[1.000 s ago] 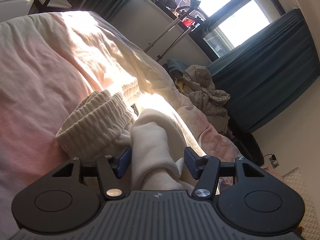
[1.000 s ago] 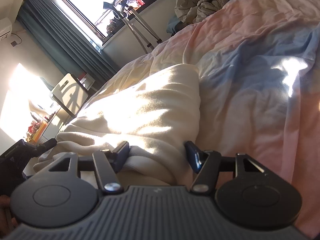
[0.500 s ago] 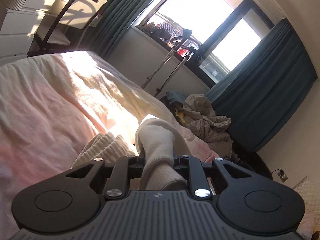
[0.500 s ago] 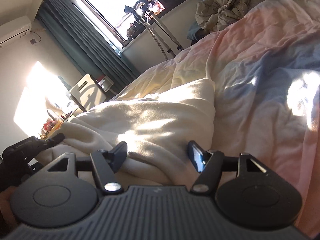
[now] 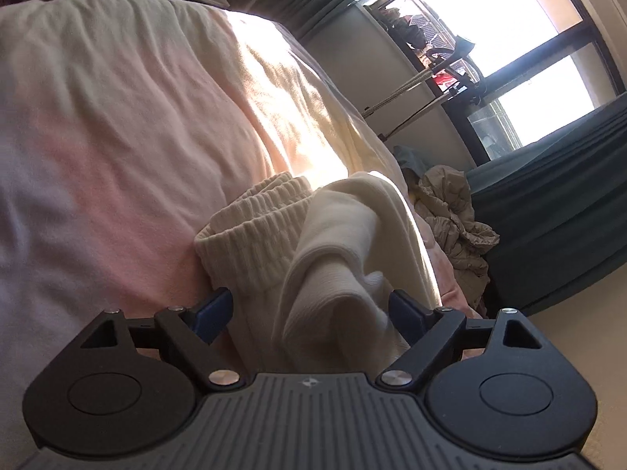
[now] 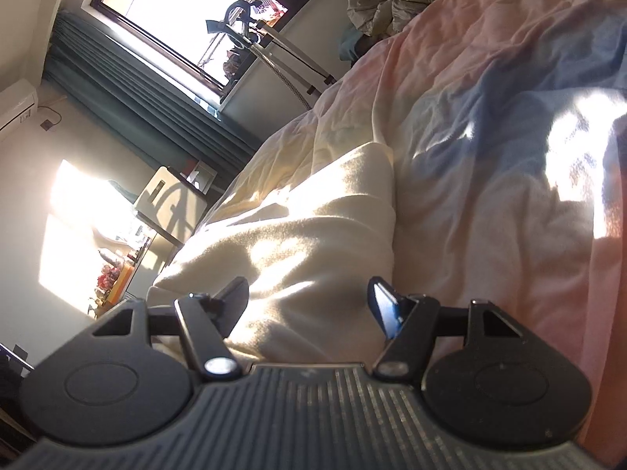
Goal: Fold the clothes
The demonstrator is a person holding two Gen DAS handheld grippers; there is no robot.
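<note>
My left tool point(image 5: 309, 311) has just opened wide; the cream ribbed-cuff knitted garment point(image 5: 325, 258) lies loose between its jaws. My right tool point(image 6: 309, 299) stands spread over the same garment point(image 6: 298, 243).

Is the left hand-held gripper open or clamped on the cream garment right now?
Open. The left hand-held gripper has just opened; its pads stand wide apart, with the cream garment bunched loosely between them, unpinched.

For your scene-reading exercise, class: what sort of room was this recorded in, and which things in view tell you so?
Most likely a bedroom in a home: a bed under a rumpled pink duvet, teal curtains beside a sunlit window, and a cream garment laid out on the bed.
</note>
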